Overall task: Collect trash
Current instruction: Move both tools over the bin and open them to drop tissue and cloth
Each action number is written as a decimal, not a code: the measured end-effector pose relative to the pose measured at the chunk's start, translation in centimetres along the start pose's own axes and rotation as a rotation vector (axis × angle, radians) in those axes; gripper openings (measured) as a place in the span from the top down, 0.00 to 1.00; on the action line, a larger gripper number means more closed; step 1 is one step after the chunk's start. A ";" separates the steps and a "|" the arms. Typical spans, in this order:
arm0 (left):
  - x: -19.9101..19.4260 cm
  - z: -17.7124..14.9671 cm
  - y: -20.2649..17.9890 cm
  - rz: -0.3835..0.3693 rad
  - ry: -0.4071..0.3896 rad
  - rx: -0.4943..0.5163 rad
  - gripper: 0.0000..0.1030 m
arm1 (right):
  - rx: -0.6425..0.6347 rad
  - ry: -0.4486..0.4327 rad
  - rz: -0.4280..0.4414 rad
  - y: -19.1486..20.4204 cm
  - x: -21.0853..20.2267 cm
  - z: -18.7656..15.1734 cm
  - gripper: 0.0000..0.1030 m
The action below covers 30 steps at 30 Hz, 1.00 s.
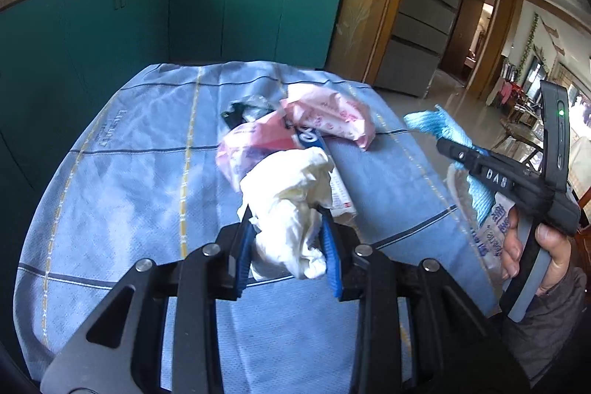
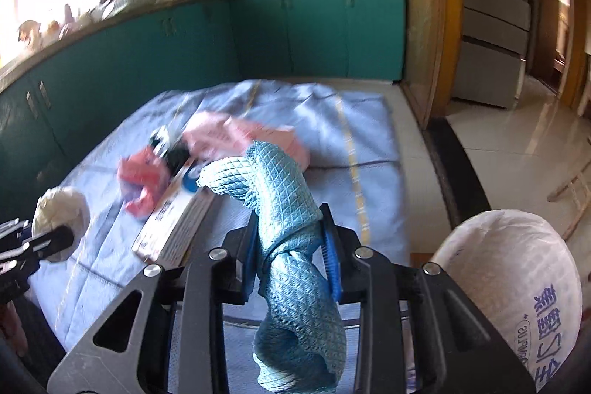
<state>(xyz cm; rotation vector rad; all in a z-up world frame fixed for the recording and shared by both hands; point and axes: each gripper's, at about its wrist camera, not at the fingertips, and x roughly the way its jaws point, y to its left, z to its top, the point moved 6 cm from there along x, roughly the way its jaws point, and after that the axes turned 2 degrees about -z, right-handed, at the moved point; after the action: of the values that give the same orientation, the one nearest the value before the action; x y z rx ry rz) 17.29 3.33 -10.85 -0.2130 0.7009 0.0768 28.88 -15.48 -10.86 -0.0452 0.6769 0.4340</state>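
**Trash: soft, light pieces already pinched in both claws**

Trash here is crumpled paper, cloth and wrappers, all light and yielding. The left gripper (image 1: 288, 246) is clamped on a white tissue wad (image 1: 291, 202), its blue pads sunk into the bulk and the wad bulging above them. The wad should compress easily and could tear or slip if held by a loose edge, so a bite across its thick middle looks safest. The right gripper (image 2: 291, 253) is closed on a blue quilted cloth (image 2: 284, 209), a limp roll that droops on both sides of the jaws; gripping mid-length keeps it balanced.

Beyond the wad, on the blue checked tablecloth (image 1: 122, 172), lie pink wrappers (image 1: 332, 117), probably slippery film, and a flat carton (image 2: 177, 224), stiffer and best taken by an edge. A white printed sack (image 2: 517, 276) bulges just beside the right gripper, seemingly the collection bag.
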 end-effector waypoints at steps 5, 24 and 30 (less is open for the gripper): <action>1.3 0.4 -4.9 -0.085 0.021 0.076 0.67 | 0.181 -0.052 -0.216 -7.4 -2.0 0.4 0.70; 11.8 -3.2 -27.5 -0.445 0.254 0.345 0.64 | 0.772 -0.192 -0.606 -21.8 -9.1 -5.0 0.32; 13.7 -3.9 -28.7 -0.479 0.288 0.334 0.22 | 0.853 -0.276 -0.616 -23.1 -10.6 -5.3 0.28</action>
<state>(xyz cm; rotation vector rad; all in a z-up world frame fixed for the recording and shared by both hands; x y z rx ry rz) 29.35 -25.52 -17.78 -0.0659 0.9194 -0.5344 27.63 -41.39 -10.73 0.5909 0.4969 -0.4538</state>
